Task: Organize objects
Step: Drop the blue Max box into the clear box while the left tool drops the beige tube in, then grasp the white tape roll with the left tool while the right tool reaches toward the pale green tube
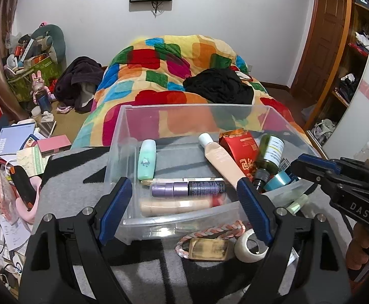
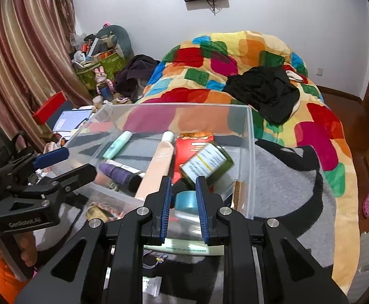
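A clear plastic bin (image 1: 123,126) stands on a grey and black blanket (image 2: 285,177). In it lie a mint bottle (image 1: 147,159), a peach tube (image 1: 222,159), a red box (image 1: 240,149), a tilted green bottle (image 2: 207,162), a purple tube (image 1: 187,188) and a teal tape roll (image 2: 185,200). My left gripper (image 1: 184,181) is wide open, with the bin's near wall between its fingers and untouched. My right gripper (image 2: 183,179) hovers over the bin's near right corner. Its jaws stand a narrow gap apart, and the teal roll shows just past and below them, not pressed.
In front of the bin lie a white tape roll (image 1: 250,248), a gold case (image 1: 209,248), a braided band (image 1: 209,229) and a pale green tube (image 1: 297,204). A colourful quilt (image 1: 174,76) with black clothes (image 1: 220,86) lies behind. Boxes and papers (image 1: 17,147) crowd the left.
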Motion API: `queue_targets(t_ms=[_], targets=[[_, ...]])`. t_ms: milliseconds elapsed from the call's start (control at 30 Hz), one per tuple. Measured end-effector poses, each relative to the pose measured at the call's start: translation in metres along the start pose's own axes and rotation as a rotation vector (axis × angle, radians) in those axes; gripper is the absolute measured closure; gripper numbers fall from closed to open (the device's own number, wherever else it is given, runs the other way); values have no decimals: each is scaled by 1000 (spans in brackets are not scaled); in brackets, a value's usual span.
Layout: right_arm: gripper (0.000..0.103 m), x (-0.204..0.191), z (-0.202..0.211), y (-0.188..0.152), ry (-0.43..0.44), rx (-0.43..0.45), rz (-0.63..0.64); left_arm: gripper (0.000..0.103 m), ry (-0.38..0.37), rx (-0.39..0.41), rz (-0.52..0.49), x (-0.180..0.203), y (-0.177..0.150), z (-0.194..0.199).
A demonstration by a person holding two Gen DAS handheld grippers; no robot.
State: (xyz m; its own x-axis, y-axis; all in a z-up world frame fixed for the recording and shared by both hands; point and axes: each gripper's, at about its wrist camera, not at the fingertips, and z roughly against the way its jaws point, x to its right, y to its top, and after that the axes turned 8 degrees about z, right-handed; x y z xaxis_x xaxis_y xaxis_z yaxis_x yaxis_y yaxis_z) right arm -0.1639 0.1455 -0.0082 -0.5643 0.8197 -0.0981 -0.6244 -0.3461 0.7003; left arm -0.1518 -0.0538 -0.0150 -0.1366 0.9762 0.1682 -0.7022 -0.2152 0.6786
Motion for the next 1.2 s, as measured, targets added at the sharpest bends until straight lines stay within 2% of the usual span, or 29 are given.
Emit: queue_targets(t_ms=[100, 300, 467, 633, 833, 867, 1000, 1100, 1200], targets=[[85, -3, 4, -1, -1, 4, 12, 12, -4, 3, -2, 0, -1, 3], [82, -5, 14, -3, 17, 11, 26, 12, -6, 8, -32, 7, -7, 15], [68, -10, 27, -8, -9, 34, 55, 8, -21, 19, -51, 12, -16, 28], [59, -9, 38, -15, -42, 53, 74, 7, -32, 1, -59, 17, -29, 33], [56, 0, 38, -33, -77, 18, 94, 7, -55, -25, -75, 23, -51, 32], [56, 1, 37, -36, -76, 7, 101, 9, -62, -29, -78, 24, -54, 31], [56, 5, 22, -50, -55, -69, 140, 29, -84, -71, -110, 34, -65, 21], [56, 2, 9, -58, -41, -110, 184, 39, -98, -98, -127, 40, -68, 13], [56, 2, 0, -59, -34, -130, 205, 41, -97, -109, -154, 48, -70, 8]])
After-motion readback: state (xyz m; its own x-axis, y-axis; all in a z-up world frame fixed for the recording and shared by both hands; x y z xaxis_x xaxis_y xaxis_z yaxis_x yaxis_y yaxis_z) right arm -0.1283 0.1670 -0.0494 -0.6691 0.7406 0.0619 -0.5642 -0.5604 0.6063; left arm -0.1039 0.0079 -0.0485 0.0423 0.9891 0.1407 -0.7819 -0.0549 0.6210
